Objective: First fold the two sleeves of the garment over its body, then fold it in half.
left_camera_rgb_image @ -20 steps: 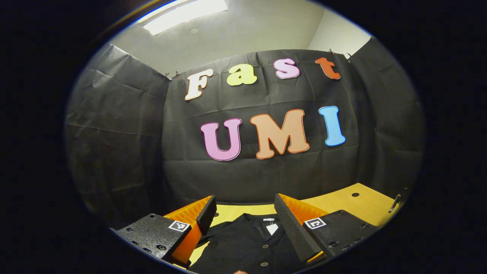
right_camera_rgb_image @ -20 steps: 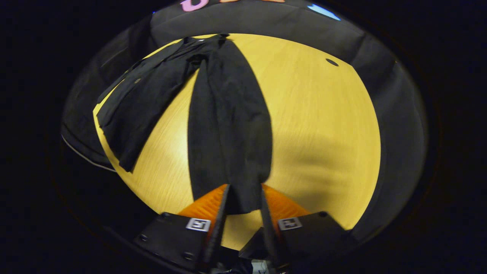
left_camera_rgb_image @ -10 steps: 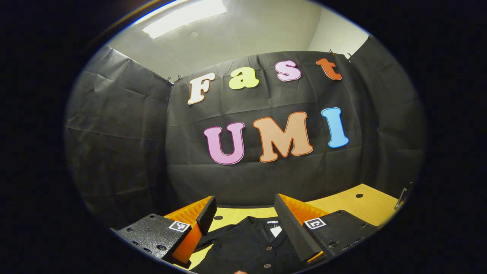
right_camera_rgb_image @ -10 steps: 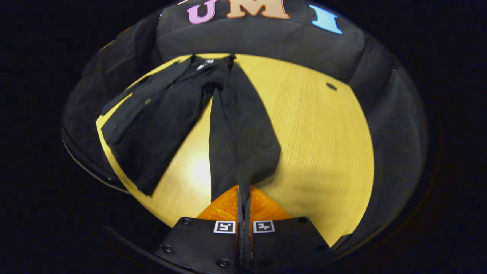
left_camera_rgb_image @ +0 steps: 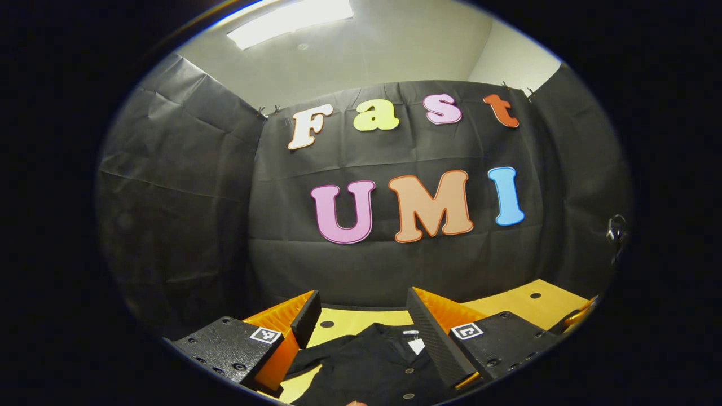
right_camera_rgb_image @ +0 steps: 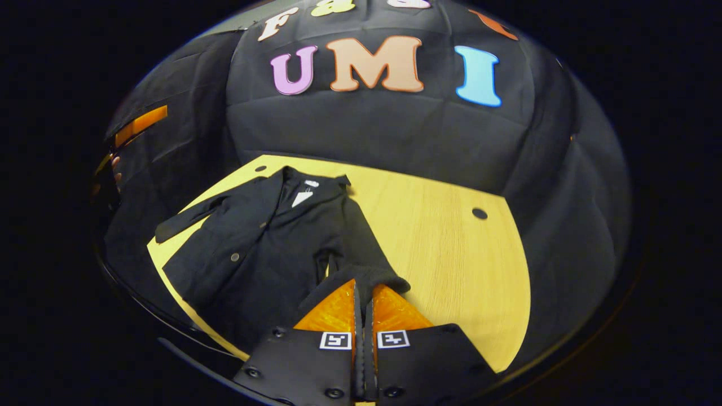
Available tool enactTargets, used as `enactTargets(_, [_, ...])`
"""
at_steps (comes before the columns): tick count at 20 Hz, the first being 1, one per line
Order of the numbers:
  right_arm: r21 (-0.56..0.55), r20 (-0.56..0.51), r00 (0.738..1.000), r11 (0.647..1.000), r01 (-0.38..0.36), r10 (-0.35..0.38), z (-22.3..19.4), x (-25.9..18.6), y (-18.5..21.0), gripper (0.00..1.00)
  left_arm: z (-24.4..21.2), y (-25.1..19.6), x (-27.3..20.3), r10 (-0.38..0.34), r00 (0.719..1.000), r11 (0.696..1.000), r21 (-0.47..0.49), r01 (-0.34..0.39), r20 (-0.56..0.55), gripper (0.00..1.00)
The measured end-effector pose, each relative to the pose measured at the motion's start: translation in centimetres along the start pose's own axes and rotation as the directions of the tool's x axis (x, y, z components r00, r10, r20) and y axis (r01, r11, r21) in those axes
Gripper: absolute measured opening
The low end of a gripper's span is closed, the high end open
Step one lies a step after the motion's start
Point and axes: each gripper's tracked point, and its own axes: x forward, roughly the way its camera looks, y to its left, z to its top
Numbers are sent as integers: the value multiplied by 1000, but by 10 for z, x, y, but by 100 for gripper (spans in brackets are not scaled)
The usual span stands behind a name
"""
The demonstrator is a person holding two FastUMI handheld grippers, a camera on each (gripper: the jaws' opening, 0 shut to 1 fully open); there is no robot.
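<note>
Right gripper point(right_camera_rgb_image: 364, 293) low over table point(right_camera_rgb_image: 451, 254), fingers clenched on end of garment's right sleeve point(right_camera_rgb_image: 361, 254), cuff bunched at fingertips. Left gripper point(left_camera_rgb_image: 361, 316) level, aimed at booth wall, jaws spread wide, holding nothing. Black garment point(right_camera_rgb_image: 254, 248) lay flat on yellow table, collar toward far wall, long axis running from hem near front edge to collar. Other sleeve point(right_camera_rgb_image: 183, 223) stretched out sideways. Round hole point(right_camera_rgb_image: 479, 213) in tabletop, well apart from garment.
</note>
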Motion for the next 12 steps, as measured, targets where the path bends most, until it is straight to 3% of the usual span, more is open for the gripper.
enactTargets(12, [-80,207,970,990,-116,130,132,13,112,2,-10,87,6,79,997,997,-7,-79,-13,93])
